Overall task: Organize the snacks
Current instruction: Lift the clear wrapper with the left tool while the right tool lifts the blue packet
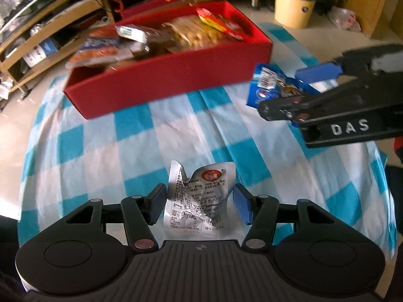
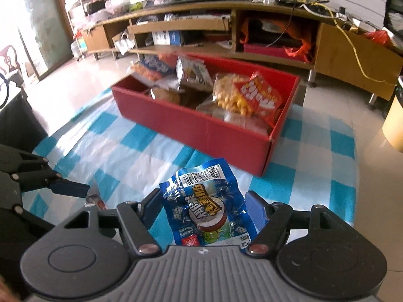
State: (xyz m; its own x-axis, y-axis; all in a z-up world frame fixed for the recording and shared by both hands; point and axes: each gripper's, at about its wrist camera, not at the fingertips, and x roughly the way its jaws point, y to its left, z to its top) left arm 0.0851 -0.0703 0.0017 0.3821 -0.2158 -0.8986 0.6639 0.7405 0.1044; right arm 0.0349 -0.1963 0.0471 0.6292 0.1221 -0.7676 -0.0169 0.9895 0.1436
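A: What sits at the far left?

B: A low wooden shelf unit (image 2: pixel 226 25) stuffed with clutter, far behind everything; in front of it the red box (image 1: pixel 176 80) rests on the blue-and-white checked cloth (image 1: pixel 100 138), already piled with snack bags, a yellow bag of puffs (image 2: pixel 229 93) and a red packet (image 2: pixel 259 95) among them.

A: And the left gripper (image 1: pixel 199 203)?

B: Near the camera, low over the cloth; a crumpled silver packet (image 1: pixel 199 196) stands between its blue pads (image 1: pixel 156 203); the pads sit just beside the foil on either side, but whether they press it I cannot tell.

A: Further right?

B: The right gripper (image 2: pixel 204 214) is well right of the box's near corner; in the left view its fingers look closed on a blue packet (image 1: pixel 272 85), which is off the cloth; in its own view that blue packet (image 2: pixel 209 209) fills the gap between the pads, barcode end pointing away toward the box.

A: Anything at the far right?

B: A cream waste bin (image 1: pixel 294 5) with a dark liner, on the floor beyond the cloth's far edge.
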